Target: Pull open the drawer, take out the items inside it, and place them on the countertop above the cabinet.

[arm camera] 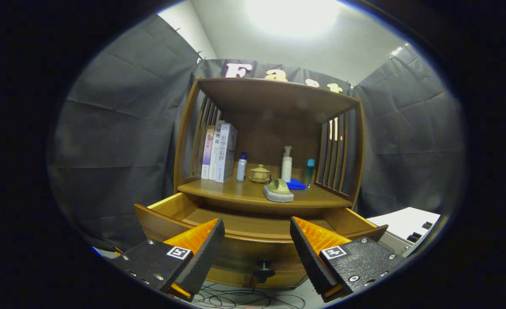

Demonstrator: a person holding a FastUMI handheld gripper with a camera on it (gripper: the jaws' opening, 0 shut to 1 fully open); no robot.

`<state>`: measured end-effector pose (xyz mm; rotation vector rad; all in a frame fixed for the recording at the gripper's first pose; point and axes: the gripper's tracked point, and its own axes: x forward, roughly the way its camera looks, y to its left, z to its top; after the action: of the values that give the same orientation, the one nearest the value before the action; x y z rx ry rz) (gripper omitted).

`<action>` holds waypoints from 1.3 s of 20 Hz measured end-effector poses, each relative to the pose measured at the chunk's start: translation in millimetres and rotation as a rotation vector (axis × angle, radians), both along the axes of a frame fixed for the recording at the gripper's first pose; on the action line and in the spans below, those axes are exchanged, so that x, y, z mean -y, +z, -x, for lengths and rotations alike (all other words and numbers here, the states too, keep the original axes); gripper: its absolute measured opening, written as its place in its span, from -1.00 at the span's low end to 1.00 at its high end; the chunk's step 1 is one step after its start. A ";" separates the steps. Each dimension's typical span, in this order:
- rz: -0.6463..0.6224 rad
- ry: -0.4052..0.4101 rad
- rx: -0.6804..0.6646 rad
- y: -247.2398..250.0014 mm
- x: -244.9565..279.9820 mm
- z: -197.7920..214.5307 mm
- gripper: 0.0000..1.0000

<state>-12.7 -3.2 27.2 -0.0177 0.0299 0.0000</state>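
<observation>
Tongs point(257, 240) agape, empty, above open drawer point(167, 214).

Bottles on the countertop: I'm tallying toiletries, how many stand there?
3: a white bottle beside the books, a pump bottle behind the blue cloth, a teal bottle rightmost.

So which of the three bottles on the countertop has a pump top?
The white pump bottle, standing behind the blue cloth. The small white bottle by the books has a blue cap; the teal bottle is slimmer. The gripper is open.
</observation>
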 end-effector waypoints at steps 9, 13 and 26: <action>-0.052 -0.036 -0.109 -57.7 16.2 3.0 0.90; -0.043 -0.022 -0.172 -84.1 9.7 -6.2 0.90; -0.036 -0.028 -0.226 -103.7 6.4 -33.4 0.90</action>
<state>20.7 -9.6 -76.5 0.0183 0.2556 -0.0257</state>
